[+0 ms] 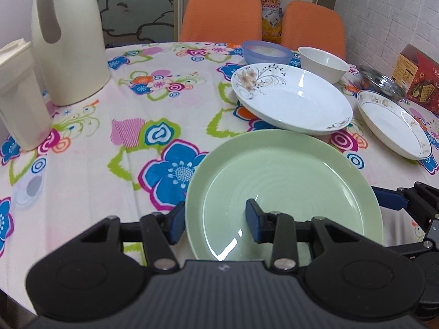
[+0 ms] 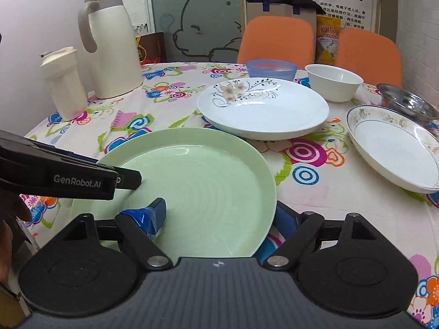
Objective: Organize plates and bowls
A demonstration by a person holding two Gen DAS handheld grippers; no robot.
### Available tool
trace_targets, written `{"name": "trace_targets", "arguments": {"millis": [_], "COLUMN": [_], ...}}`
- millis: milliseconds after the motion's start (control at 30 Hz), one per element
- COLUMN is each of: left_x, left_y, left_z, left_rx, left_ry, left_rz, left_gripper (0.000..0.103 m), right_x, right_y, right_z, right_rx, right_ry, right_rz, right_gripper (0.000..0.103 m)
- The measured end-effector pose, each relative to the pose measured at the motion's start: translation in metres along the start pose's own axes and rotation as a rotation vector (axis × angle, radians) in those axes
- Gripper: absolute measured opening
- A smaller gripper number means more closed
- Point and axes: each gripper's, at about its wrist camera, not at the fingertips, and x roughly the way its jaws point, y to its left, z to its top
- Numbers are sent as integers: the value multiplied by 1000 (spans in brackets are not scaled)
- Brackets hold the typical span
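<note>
A pale green plate lies on the flowered tablecloth near the front edge; it also shows in the right wrist view. My left gripper is open and straddles the plate's left rim, one finger outside and one inside. My right gripper is open and straddles its right rim the same way. Behind it lie a white flower-patterned plate, a white gold-rimmed plate, a blue bowl, a white bowl and a steel bowl.
A cream thermos jug and a cream lidded cup stand at the left. A red box sits at the far right. Two orange chairs stand behind the table. The left gripper's body reaches over the plate in the right wrist view.
</note>
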Motion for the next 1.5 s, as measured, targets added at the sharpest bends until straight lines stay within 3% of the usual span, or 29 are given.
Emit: {"name": "trace_targets", "arguments": {"millis": [33, 67, 100, 233, 300, 333, 367, 500, 733, 1033, 1200, 1300, 1500], "left_x": [0, 0, -2, -14, -15, -14, -12, 16, 88, 112, 113, 115, 123], "left_y": [3, 5, 8, 20, 23, 24, 24, 19, 15, 16, 15, 15, 6], "left_z": [0, 0, 1, 21, 43, 54, 64, 102, 136, 140, 139, 138, 135], "left_rx": [-6, -18, -32, -47, -48, -41, -32, 4, -36, -29, -7, -7, 0], "left_ry": [2, 6, -10, -88, -114, -134, -153, -155, -41, -10, -7, 1, 18], "left_rz": [-17, -30, -34, -31, -36, -48, -59, -74, -127, -130, -113, -111, -124], "left_gripper": [49, 72, 78, 82, 87, 97, 101, 101, 101, 101, 101, 101, 101], "right_x": [1, 2, 3, -5, -20, -26, -29, -13, 67, 112, 114, 119, 107], "right_y": [-1, 0, 0, -12, -27, -33, -40, -62, -97, -104, -94, -95, -96], "right_z": [1, 2, 2, 3, 10, 17, 27, 70, 116, 115, 114, 119, 106], "right_rx": [-5, -14, -23, -2, 41, 48, 44, 1, 14, 2, 29, 53, 37], "right_ry": [5, 9, 11, 19, -32, -60, -82, -110, 4, 107, 88, 86, 76], "right_rz": [2, 0, 0, 60, 49, 37, 25, -25, -68, -34, -37, 7, -24], "right_gripper": [72, 72, 73, 71, 71, 71, 71, 72, 72, 72, 75, 75, 74]}}
